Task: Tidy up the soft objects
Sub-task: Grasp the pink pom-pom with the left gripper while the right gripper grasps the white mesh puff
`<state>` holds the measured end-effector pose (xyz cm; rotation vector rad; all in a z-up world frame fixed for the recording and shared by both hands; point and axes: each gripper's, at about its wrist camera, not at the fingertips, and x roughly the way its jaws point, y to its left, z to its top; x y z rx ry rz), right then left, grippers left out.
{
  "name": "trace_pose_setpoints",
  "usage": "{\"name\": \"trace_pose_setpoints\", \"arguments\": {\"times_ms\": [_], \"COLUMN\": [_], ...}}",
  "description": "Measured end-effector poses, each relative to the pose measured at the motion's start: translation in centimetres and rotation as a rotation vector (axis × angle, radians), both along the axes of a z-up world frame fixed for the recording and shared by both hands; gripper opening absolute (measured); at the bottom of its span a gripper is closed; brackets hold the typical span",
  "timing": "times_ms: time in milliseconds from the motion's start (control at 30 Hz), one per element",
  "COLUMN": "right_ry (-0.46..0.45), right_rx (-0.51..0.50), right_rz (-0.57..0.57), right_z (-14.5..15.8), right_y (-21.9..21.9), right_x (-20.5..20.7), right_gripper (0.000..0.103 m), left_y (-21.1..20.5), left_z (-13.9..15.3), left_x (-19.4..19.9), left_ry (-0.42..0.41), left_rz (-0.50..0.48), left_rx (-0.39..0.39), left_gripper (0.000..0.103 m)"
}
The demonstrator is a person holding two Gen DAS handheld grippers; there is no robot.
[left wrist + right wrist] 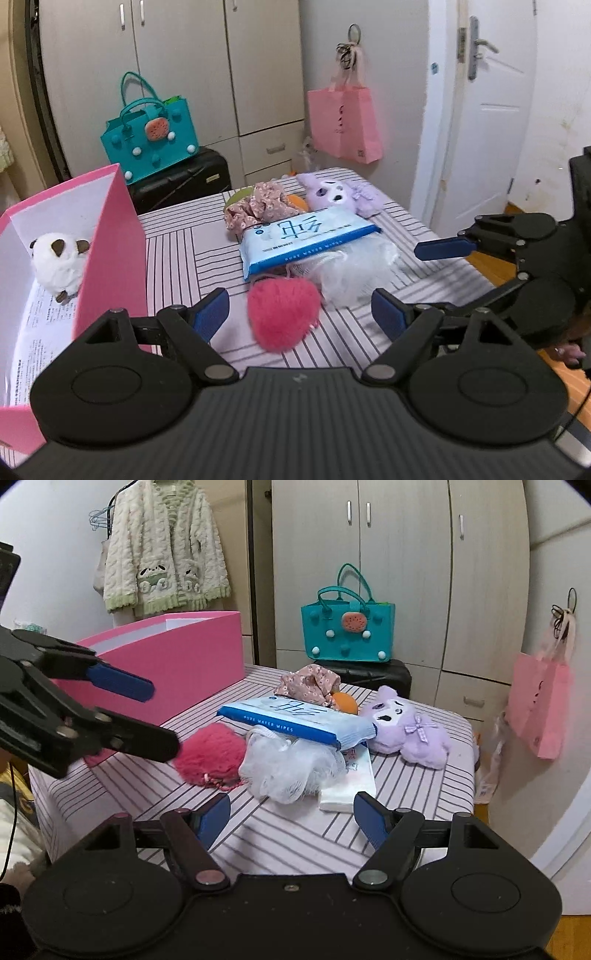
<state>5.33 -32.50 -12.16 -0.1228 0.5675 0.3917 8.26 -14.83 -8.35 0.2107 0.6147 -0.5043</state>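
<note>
Work looks barely begun: one white plush [59,262] sits in the pink box [110,236] at left, the pile around the red pompom [282,315] waits mid-table, and left gripper [301,314] and right gripper [291,819] gape empty.

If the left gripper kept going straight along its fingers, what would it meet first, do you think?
Most likely the pink fluffy heart, lying on the striped table just ahead between the open fingers of the left gripper; exact depth is unclear.
</note>
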Motion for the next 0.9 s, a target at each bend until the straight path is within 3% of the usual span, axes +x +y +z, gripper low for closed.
{"name": "trace_pose_setpoints", "arguments": {"times_ms": [133, 300, 600, 633, 700, 800, 900], "right_ry": [-0.006, 0.001, -0.029, -0.036, -0.063, -0.084, -0.068], "right_rx": [-0.013, -0.034, -0.140, -0.150, -0.172, -0.196, -0.166], "right_rz": [0.025, 0.055, 0.097, 0.097, 0.103, 0.097, 0.071], "right_z": [-0.3, -0.6, -1.4, -1.5, -1.6, -1.5, -1.1], "right_y": [0.5, 1.3, 3.7, 3.7, 4.0, 4.2, 3.6], "right_x": [1.1, 3.0, 5.0, 5.0, 4.4, 3.5, 2.6], "right_gripper": [0.078, 0.078, 0.077, 0.075, 0.059, 0.046, 0.041], "left_y": [-0.6, 0.0, -0.4, -0.3, -0.3, 0.0, 0.0], "left_z": [-0.8, -2.0, -2.7, -2.7, -2.7, -2.7, -2.7], "left_x": [2.0, 4.9, 5.8, 5.8, 5.9, 5.7, 5.5], "left_ry": [0.038, 0.187, 0.180, 0.183, 0.206, 0.244, 0.233], "left_rz": [0.021, 0.067, 0.139, 0.145, 0.131, 0.098, 0.092], "left_rx": [-0.013, -0.078, -0.015, -0.013, -0.024, -0.067, -0.079], "left_gripper": [0.076, 0.073, 0.069, 0.069, 0.068, 0.068, 0.068]}}
